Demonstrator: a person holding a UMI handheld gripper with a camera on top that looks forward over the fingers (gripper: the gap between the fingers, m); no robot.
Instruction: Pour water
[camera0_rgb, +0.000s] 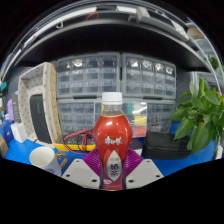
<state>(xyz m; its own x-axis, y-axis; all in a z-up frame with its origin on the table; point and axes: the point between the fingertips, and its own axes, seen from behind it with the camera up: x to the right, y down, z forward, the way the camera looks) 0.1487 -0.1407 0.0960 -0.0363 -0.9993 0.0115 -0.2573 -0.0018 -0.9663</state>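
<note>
The bottle is standing upright directly ahead of the claw, its long axis running vertically and lining up almost exactly with the gap between the two fingers. Its lower part is sitting between the fingertips — the purple inner pads are flanking the base on either side, and the pads appear to be touching or nearly touching the label. Whether both are actually pressing on it cannot be told from this view, so the claw is best read as closing around the bottle rather than surely clamped.

The bottle itself is showing a white screw cap, still on, a clear neck, and a body filled with red liquid — or wrapped in red — with a darker label band carrying white characters near the bottom. It is resting on the desk, blue where bare.

Beyond it, a wall of small translucent drawer cabinets is filling the background. A green plant is leaning in at one side, and a pale rounded appliance is standing at the other. No cup or receiving vessel can be identified with confidence, so the pour target is remaining unclear.
</note>
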